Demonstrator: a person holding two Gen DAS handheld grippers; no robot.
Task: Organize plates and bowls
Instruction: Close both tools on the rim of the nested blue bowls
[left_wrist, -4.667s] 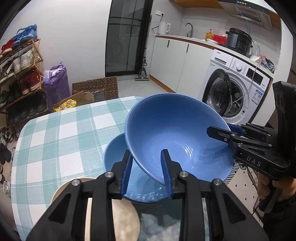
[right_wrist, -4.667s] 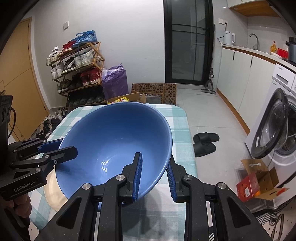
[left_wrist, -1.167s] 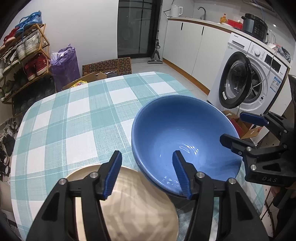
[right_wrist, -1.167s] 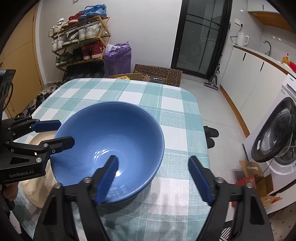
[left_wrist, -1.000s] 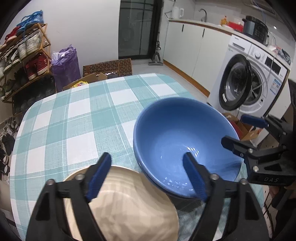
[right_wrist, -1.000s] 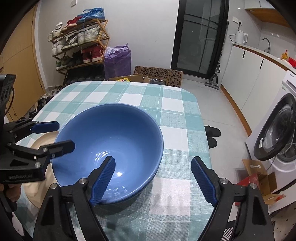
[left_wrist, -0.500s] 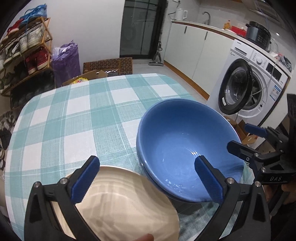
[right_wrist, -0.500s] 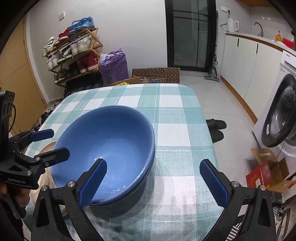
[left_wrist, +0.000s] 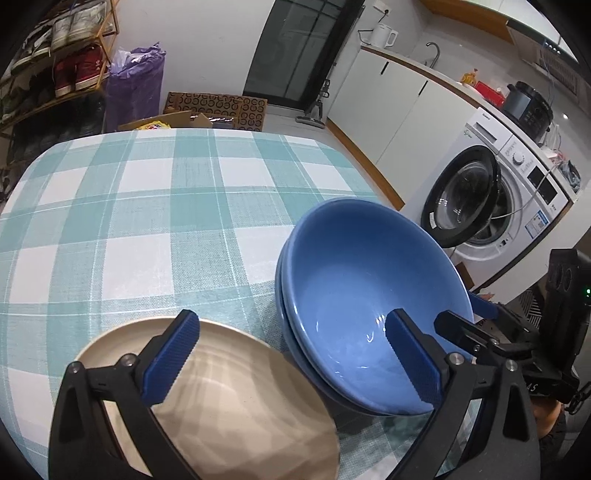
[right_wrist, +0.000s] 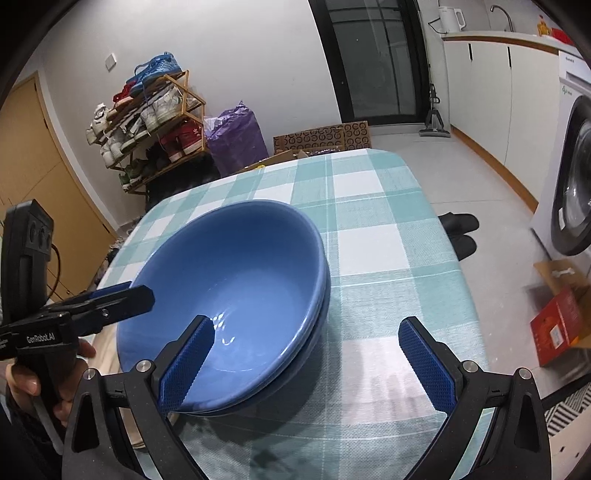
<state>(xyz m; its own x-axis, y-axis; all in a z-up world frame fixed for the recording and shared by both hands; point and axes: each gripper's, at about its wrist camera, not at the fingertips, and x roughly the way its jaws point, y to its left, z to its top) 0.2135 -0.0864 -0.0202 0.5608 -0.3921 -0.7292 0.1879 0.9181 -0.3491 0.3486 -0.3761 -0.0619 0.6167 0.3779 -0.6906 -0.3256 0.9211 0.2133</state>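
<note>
Now blue bowls (right_wrist: 236, 280) between spread fingers (right_wrist: 186, 365).

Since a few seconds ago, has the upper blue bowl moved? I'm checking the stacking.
Yes. The upper blue bowl has come down from its tilted, lifted pose and now sits nested in the lower bowl on the checked tablecloth.

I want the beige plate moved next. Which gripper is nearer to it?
Left. The left gripper hangs open over the beige plate, one of its fingers above the plate. The right gripper is open on the far side of the stacked blue bowls.
</note>
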